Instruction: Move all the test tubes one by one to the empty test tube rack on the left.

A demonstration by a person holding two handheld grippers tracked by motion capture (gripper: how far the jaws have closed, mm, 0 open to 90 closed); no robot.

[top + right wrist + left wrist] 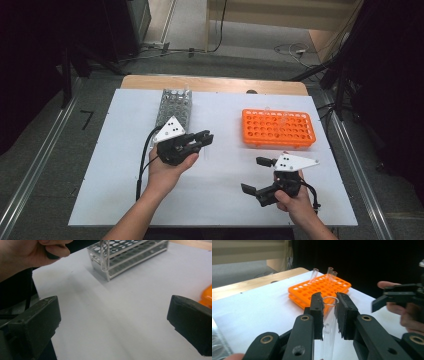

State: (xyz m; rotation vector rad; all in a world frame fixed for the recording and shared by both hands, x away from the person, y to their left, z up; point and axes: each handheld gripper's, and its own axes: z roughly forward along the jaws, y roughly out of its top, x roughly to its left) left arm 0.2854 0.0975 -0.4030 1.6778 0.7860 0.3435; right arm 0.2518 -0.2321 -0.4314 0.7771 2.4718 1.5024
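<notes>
In front of you a white sheet (pixel 125 190) covers most of the table, leaving a strip of bare wooden tabletop (pixel 215 83) along the far edge. A metal rail (pixel 35 170) runs along the grey floor (pixel 45 200) to your left and another rail (pixel 357 175) to your right, with a small black mark (pixel 87 119) on the floor beside the left one. Beyond the table, loose cables (pixel 292 50) lie on the floor, and dark drapes (pixel 30 60) hang on both sides.

Clear glass test tube (pixel 329 322), upright, open rim up, faint printing on wall. Orange rack (pixel 278 128) at 2 o'clock, three tubes seated. Metal rack (pixel 174 106) at 11 o'clock.
</notes>
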